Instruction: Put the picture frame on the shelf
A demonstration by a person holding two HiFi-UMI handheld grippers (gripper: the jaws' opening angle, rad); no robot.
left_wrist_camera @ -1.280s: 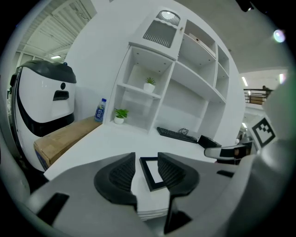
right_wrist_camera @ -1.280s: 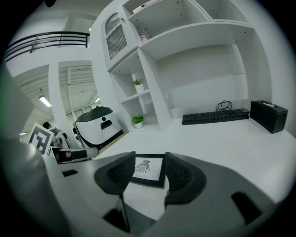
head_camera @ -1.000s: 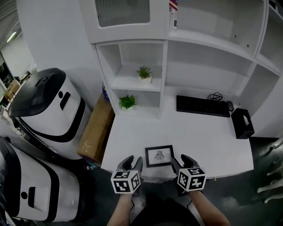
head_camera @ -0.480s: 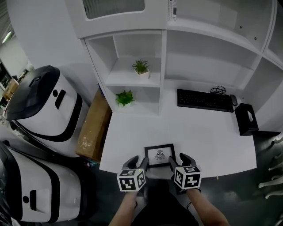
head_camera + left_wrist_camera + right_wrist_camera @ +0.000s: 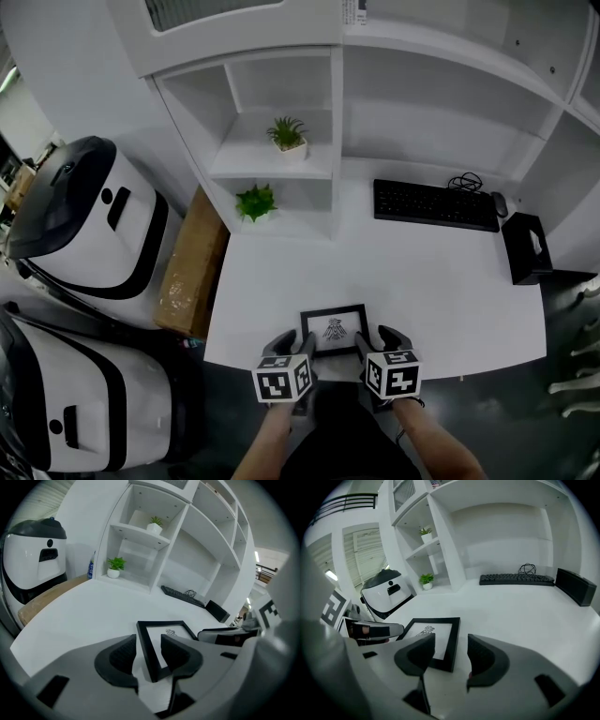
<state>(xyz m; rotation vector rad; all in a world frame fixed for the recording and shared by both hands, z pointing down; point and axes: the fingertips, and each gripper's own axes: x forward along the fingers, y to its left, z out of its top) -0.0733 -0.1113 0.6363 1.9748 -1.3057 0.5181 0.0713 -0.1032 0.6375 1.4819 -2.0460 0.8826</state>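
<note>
On desk (image 5: 403, 281), one picture frame (image 5: 334, 329), one keyboard (image 5: 436, 204)

Right gripper (image 5: 451, 645) jaws apart, picture frame (image 5: 433, 626) edge between, flat on desk (image 5: 520, 611)

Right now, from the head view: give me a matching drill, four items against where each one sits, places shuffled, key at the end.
Items:
1. picture frame
2. keyboard
3. black box
4. cardboard box

Places:
A. beside the desk, off its left side
B. flat at the desk's near edge
C. at the desk's right edge
D. along the back of the desk

Pairs: 1-B, 2-D, 3-C, 4-A
</note>
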